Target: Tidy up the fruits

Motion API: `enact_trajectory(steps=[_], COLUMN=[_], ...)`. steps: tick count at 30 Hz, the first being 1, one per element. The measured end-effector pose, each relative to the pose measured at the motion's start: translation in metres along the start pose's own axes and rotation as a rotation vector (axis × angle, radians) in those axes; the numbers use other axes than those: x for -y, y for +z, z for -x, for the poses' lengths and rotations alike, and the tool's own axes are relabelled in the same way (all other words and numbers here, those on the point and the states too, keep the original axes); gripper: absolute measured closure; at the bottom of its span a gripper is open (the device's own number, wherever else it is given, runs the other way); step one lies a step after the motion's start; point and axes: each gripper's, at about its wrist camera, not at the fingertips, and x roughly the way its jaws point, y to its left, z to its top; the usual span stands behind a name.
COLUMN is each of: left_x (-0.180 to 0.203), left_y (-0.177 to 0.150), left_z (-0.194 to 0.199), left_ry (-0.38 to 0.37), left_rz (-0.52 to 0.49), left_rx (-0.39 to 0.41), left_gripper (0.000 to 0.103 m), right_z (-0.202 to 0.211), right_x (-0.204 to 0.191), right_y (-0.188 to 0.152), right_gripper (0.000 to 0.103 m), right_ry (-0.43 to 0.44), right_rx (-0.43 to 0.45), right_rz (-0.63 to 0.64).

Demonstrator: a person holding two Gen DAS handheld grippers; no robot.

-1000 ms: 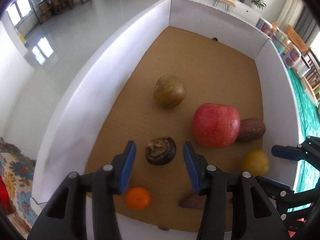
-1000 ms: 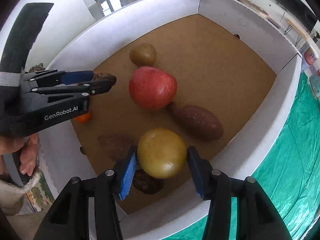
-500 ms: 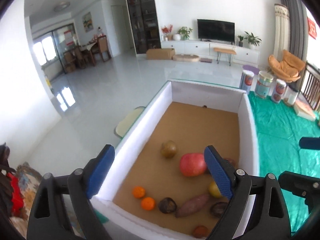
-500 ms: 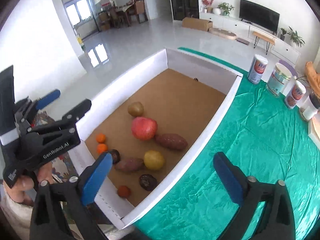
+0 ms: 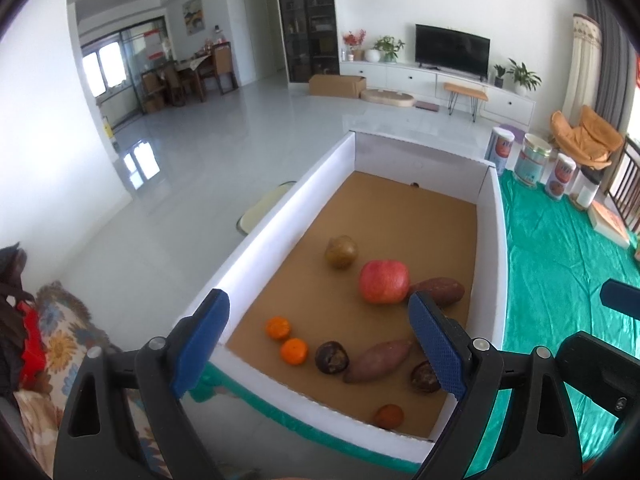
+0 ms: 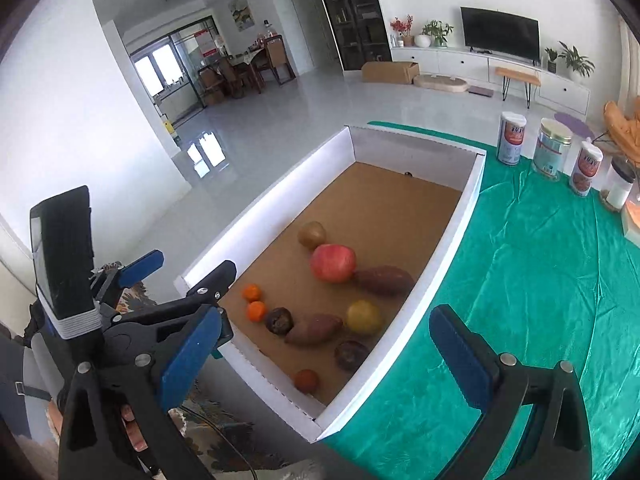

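In the one white cardboard box with a brown floor (image 6: 440, 240) I count ten pieces: one round red apple (image 6: 333, 262), one olive-brown round fruit (image 6: 311, 234), one yellow round fruit (image 6: 363, 317), two small orange mandarins (image 6: 251, 293) (image 6: 256, 311), one darker reddish-orange small fruit (image 6: 306, 380), two long purple-brown sweet potatoes (image 6: 385, 280) (image 6: 314, 329) and two dark purple wrinkled round fruits (image 6: 279, 320) (image 6: 351, 355). On the green cloth (image 6: 540, 280) stand four cans (image 6: 511, 138) (image 6: 553, 149) (image 6: 585, 168) (image 6: 620, 186).

no readable text, tin labels (image 6: 511, 132) too blurred, no brand or number legible
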Motion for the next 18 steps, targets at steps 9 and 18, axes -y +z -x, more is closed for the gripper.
enact_trajectory(steps=[9,18], left_x=[-0.017,-0.023], left_y=[0.000,-0.001], left_z=[-0.003,-0.006], left_ry=[0.005,0.011], left_rz=[0.033,0.026], left_rx=[-0.030,-0.037], left_gripper=[0.010,0.010], right_z=[-0.018,-0.042], right_x=[-0.013,-0.022], right_y=[-0.002,0.000], right_gripper=[0.000,0.000], right_ry=[-0.041,-0.123], right_rx=[-0.056,-0.125], right_rz=[0.016,0.044])
